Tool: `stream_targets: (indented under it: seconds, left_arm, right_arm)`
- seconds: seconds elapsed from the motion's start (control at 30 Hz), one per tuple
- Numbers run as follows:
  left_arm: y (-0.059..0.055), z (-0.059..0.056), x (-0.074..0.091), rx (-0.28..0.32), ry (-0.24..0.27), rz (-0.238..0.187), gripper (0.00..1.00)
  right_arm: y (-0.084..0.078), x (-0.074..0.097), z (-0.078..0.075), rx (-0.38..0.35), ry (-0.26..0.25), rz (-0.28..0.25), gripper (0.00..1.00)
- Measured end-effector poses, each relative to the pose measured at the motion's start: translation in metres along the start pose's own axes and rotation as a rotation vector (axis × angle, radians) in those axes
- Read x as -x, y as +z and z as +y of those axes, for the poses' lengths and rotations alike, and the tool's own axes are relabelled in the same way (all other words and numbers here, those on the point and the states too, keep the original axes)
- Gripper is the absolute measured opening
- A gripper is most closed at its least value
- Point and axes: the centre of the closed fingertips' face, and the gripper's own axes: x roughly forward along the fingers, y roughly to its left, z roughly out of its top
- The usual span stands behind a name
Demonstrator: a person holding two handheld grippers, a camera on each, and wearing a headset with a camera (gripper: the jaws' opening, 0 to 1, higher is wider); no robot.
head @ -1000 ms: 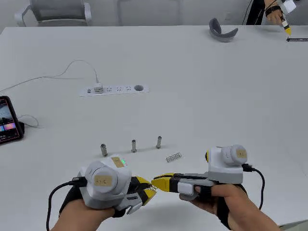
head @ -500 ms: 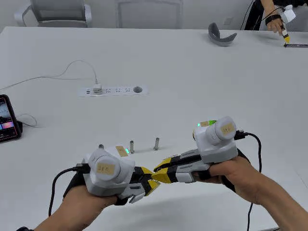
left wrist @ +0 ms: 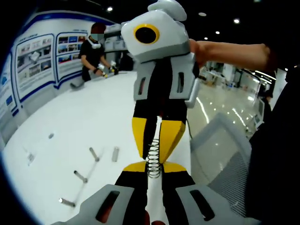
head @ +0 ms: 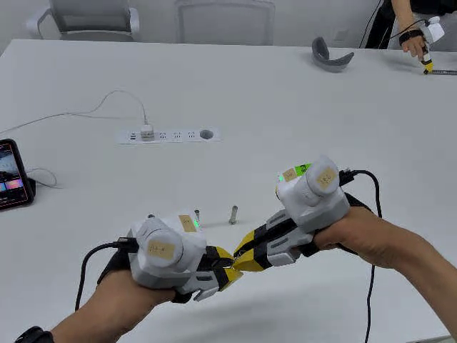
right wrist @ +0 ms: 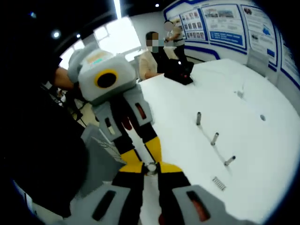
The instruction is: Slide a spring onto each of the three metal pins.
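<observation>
The left tool [head: 227, 267] and the right tool [head: 243, 260] meet tip to tip above the near part of the white table [head: 321, 128], each held in one of the person's hands. Between them is a spring [left wrist: 153, 158]. It is a short, thin coil of bright silver wire with evenly spaced, open turns, and it lies straight along the line of both tools.

In the left gripper view its near end sits between that tool's yellow tips, which are drawn in close on it. Its far end runs up between the right tool's yellow tips, which are likewise narrowed around it. In the right gripper view the same coil shows end-on as a small ring pinched between the yellow tips. Each tool has hold of one end of the spring, clear of the table.

The three metal pins [right wrist: 214, 138] stand upright in a row on the table just beyond the tools. They are short grey posts, each bare. A second spring [right wrist: 219, 183] lies flat on the table near the pin at the right end of the row, not touching it.

Farther back lies a white power strip [head: 168, 133] with a plug and a thin cable trailing left. A phone [head: 10, 177] with a lit screen rests at the left edge. A grey curved object [head: 330, 53] sits at the far right.
</observation>
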Motion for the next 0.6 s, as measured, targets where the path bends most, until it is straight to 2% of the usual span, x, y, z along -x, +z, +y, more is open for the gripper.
stream_targets:
  seconds: [0.23, 0.37, 0.6]
  left_arm:
    - [-0.003, -0.004, -0.002, -0.04, -0.017, 0.016, 0.1]
    - [-0.005, -0.008, -0.003, -0.061, -0.03, 0.007, 0.1]
    - [-0.006, -0.011, -0.005, -0.056, -0.039, 0.007, 0.1]
  right_arm:
    - [-0.004, -0.002, 0.003, 0.028, 0.016, 0.024, 0.12]
    - [-0.008, -0.002, 0.005, 0.047, 0.025, 0.044, 0.12]
    - [-0.015, -0.002, 0.006, 0.062, 0.028, 0.071, 0.12]
